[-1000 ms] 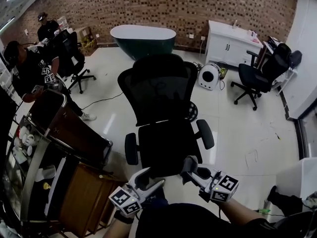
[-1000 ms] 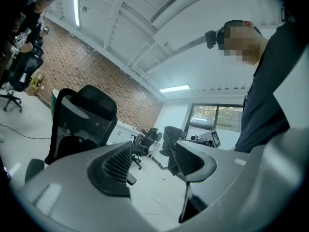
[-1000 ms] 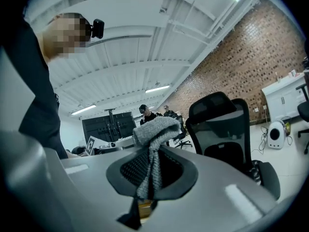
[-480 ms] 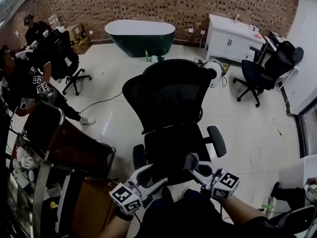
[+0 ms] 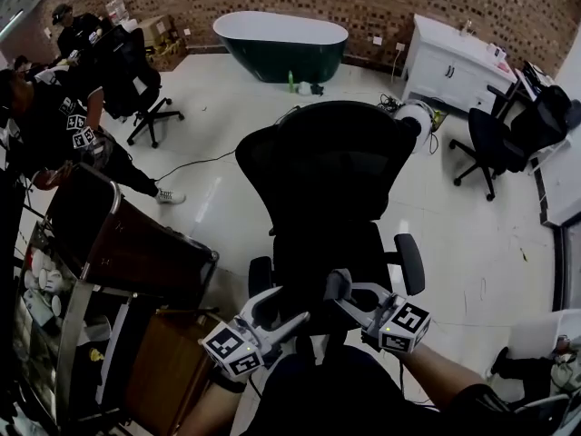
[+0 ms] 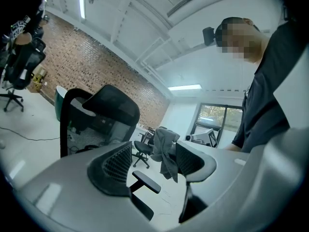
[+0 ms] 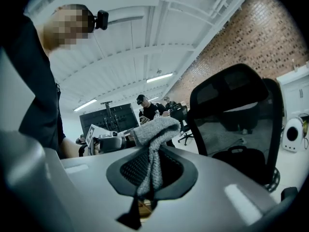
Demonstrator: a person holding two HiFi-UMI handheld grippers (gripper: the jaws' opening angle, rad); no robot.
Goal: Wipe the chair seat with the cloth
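A black mesh office chair (image 5: 327, 166) stands in front of me, and its seat (image 5: 327, 257) lies just beyond both grippers. My right gripper (image 5: 340, 289) hovers over the seat's front edge, shut on a grey cloth (image 7: 154, 129). The cloth bunches above the jaws and hangs down between them. My left gripper (image 5: 280, 309) is beside it to the left, jaws open and empty. The left gripper view shows the cloth (image 6: 164, 149) beyond its open jaws, and the chair's backrest (image 6: 104, 110) at the left. I cannot make out the cloth in the head view.
A steel-and-wood cart (image 5: 118, 262) stands close on the left. People (image 5: 45, 116) and another black chair (image 5: 136, 80) are at the far left. A green bathtub (image 5: 281, 44), a white cabinet (image 5: 454, 62) and a third chair (image 5: 499, 143) line the back and right.
The head view has swung, so the chair now sits slightly further right and lower in frame. Both grippers stay near the seat's front edge, the right one still shut on the cloth.
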